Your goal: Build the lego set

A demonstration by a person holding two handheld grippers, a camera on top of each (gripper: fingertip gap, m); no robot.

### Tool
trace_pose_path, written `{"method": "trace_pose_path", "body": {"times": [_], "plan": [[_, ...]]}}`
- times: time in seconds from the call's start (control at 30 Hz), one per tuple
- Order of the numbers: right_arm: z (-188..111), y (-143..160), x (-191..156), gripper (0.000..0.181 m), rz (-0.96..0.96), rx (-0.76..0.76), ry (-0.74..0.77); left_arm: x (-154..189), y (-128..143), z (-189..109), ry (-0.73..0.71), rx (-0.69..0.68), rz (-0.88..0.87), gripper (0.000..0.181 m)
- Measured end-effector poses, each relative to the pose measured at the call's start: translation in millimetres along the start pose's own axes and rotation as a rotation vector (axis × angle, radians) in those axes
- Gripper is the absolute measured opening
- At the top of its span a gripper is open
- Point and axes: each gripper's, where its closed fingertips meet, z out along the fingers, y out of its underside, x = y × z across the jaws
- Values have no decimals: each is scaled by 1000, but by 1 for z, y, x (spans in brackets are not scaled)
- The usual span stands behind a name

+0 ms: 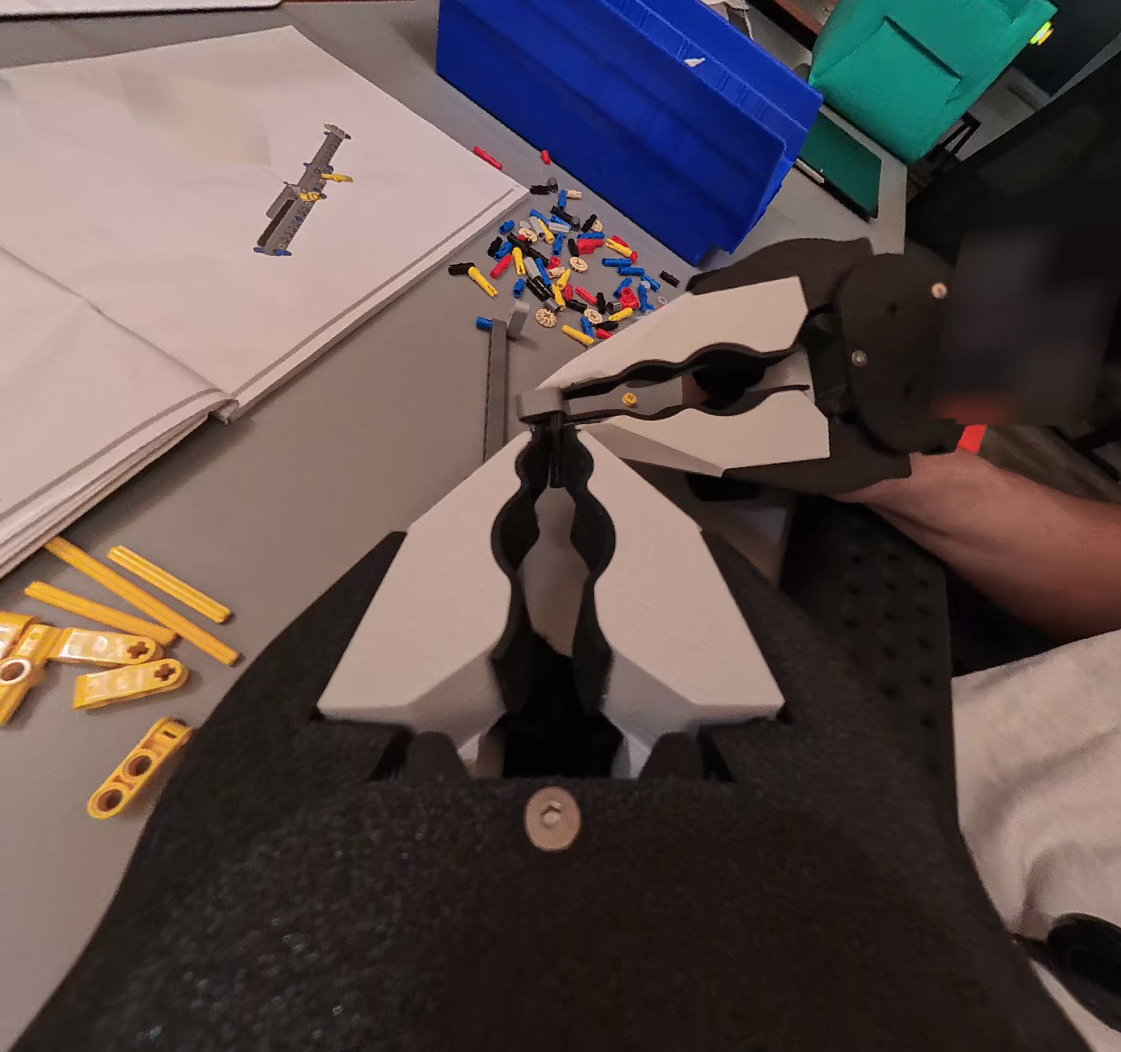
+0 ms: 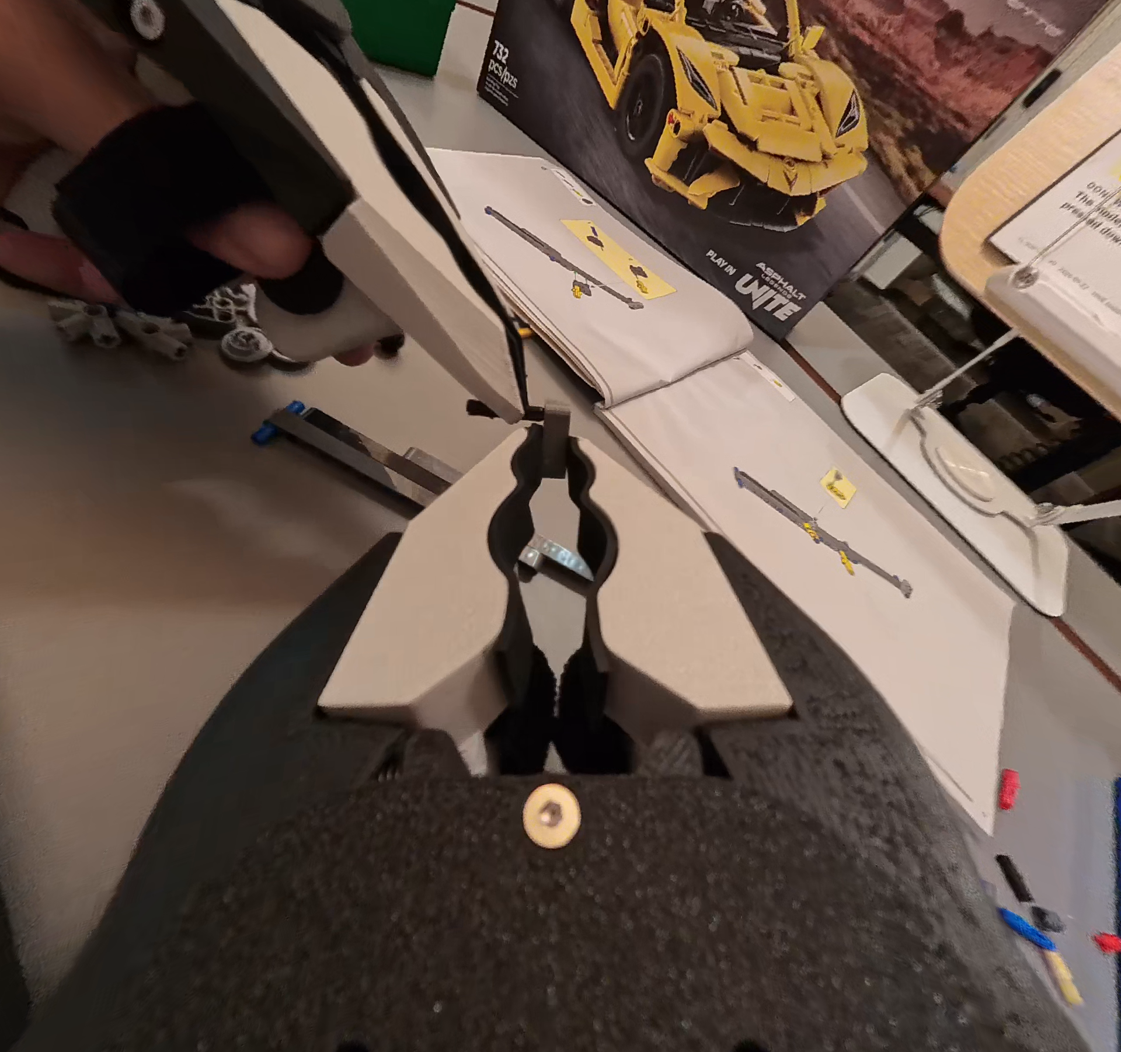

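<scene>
Left gripper (image 1: 555, 446) pinches a small black pin (image 1: 554, 453) at its tips, nose to nose with the right gripper (image 2: 549, 446), clenched on a short grey beam (image 2: 555, 440). They're mating pin to beam above the table (image 1: 364, 416). Early days, I'd say: long grey beam (image 1: 496, 380) barely started, heap of loose pins (image 1: 564, 271) and yellow parts (image 1: 130, 683) untouched, instruction booklet (image 1: 182, 186) open.

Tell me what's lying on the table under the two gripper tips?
A long dark grey beam with a blue pin at its far end lies below the left gripper and right gripper. Its near end is hidden by the fingers.
</scene>
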Motion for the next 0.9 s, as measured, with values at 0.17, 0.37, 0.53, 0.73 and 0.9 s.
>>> {"method": "trace_pose_path", "body": {"times": [0.17, 0.37, 0.53, 0.73, 0.9], "plan": [[1, 0, 0, 7, -82, -18, 35, -1, 2, 0, 31, 3, -63, 3], [1, 1, 0, 7, -139, -47, 63, -2, 2, 0, 70, 6, -134, 3], [-2, -11, -3, 7, -97, 29, 43, -7, 0, -3, 66, 13, -138, 3], [-5, -9, 7, 7, 35, 36, 29, 6, -1, -2, 113, 5, -86, 2], [-3, -3, 4, 7, 2, 7, 15, 4, 1, -2, 108, -1, -94, 2]]}}
